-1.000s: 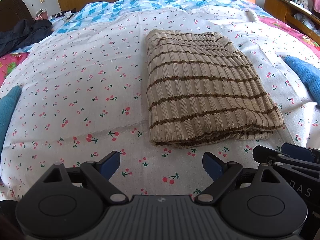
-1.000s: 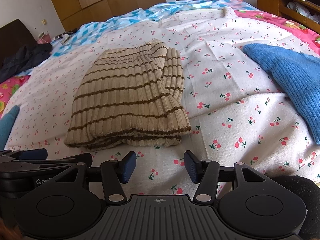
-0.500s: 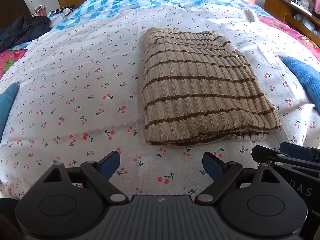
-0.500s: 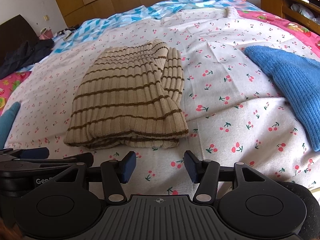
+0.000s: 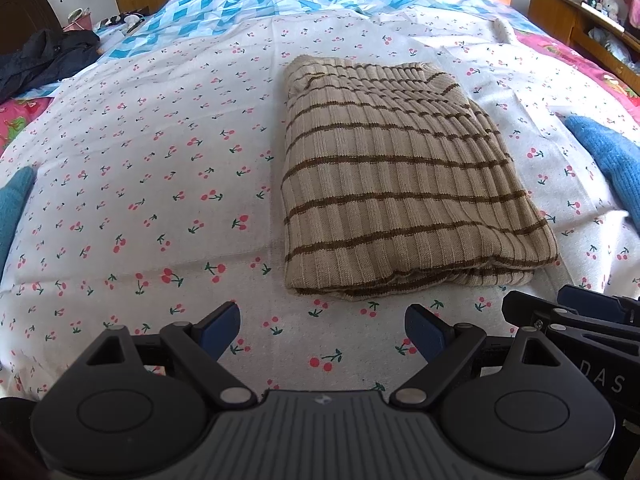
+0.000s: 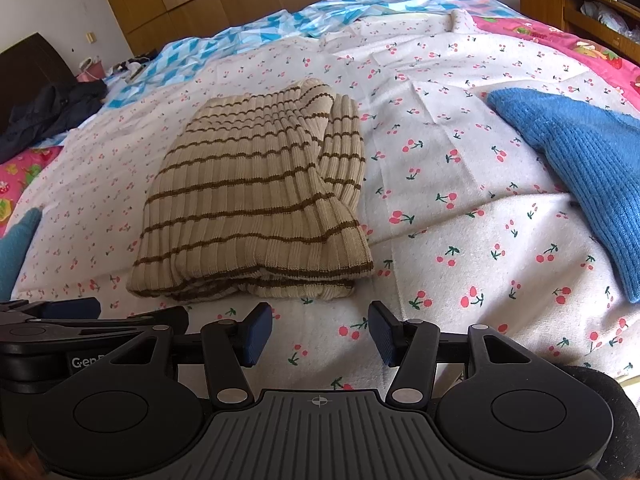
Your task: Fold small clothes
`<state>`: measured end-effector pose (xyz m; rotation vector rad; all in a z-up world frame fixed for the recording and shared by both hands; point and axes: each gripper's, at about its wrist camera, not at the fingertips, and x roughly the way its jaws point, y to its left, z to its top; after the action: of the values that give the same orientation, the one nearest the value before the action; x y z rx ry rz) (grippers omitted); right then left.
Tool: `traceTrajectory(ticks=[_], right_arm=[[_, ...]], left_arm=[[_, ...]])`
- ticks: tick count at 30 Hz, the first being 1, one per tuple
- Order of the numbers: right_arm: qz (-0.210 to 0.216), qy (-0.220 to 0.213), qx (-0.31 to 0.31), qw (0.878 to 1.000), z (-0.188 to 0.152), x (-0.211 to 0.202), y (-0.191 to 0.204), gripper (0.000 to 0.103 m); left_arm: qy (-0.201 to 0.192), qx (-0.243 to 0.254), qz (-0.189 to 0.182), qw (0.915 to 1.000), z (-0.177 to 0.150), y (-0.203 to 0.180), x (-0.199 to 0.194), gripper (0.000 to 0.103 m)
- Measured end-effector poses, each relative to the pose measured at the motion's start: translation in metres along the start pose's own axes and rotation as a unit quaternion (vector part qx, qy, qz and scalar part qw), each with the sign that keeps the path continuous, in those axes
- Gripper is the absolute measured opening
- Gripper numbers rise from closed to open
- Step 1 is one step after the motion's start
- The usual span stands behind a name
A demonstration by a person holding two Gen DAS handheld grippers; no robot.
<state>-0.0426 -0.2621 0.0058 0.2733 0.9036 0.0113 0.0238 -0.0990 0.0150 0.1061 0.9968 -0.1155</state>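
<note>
We judge the striped sweater (image 5: 400, 184) already folded into a neat rectangle, so the careful move now is to leave it square: if we tidy it, we should nip only the loose layered hem at its near edge and avoid dragging the cherry-print sheet (image 5: 160, 168). The sweater lies mid-bed, just ahead of both grippers, untouched. Our left gripper (image 5: 322, 330) hangs with jaws spread and empty near the bed's front edge; our right gripper (image 6: 320, 334) sits likewise parted, close beside it.
</note>
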Motion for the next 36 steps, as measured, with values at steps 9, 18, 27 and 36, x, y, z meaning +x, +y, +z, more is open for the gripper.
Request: traceTrajectory(ticks=[9,18,27,36], right_arm=[[-0.006,0.002,-0.006,1.000,0.004,-0.002,0.001,0.053],[-0.017,0.005,-0.021,1.000,0.009,-0.002,0.004,0.053],[-0.021,0.002,-0.028,0.999,0.013,-0.003,0.005,0.053],[-0.023,0.001,-0.026,0.999,0.013,-0.004,0.004,0.053]], left_arm=[[0.002,-0.002,-0.002,1.0000,0.004,-0.002,-0.001,0.093],[0.003,-0.005,-0.002,1.0000,0.005,-0.001,0.001,0.093],[0.001,-0.004,0.002,1.0000,0.007,-0.002,0.000,0.093],[-0.001,-0.002,0.002,1.0000,0.008,-0.004,-0.001,0.093]])
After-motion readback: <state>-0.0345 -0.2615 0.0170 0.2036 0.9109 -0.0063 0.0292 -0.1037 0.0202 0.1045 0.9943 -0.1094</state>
